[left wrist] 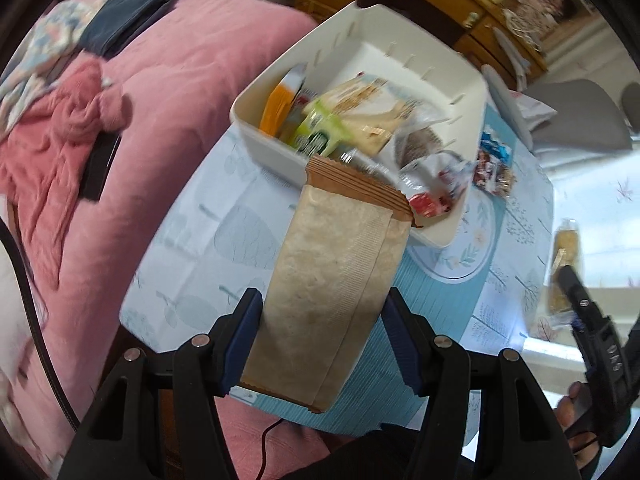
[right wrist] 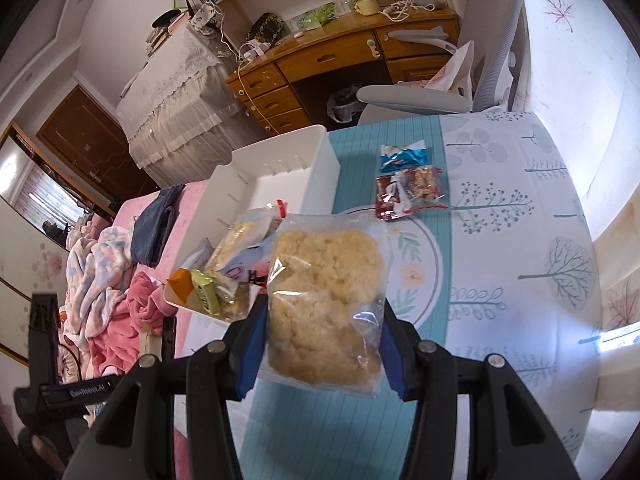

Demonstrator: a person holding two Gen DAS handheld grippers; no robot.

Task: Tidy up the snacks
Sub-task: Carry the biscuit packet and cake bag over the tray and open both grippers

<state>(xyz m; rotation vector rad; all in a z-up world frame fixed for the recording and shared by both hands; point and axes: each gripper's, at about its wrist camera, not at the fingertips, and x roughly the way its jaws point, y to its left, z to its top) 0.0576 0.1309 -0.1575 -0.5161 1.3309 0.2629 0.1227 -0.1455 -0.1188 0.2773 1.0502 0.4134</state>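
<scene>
The left gripper point(left wrist: 322, 344) pinches one brown snack packet point(left wrist: 332, 280) above the table point(left wrist: 192, 240). The right gripper point(right wrist: 322, 344) pinches one clear bag of yellow crumbly snack point(right wrist: 324, 300). One white bin point(right wrist: 312, 160) holds several snacks. Two packets point(right wrist: 408, 176) lie beside it.

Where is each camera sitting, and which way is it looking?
Left wrist: on the left gripper, looking down past its jaws, shut on a brown packet, at the white bin; a hand with the other gripper shows at right.
Right wrist: on the right gripper, looking down over the table; jaws shut on a clear bag.
Shared: bin, table, two loose snacks.
</scene>
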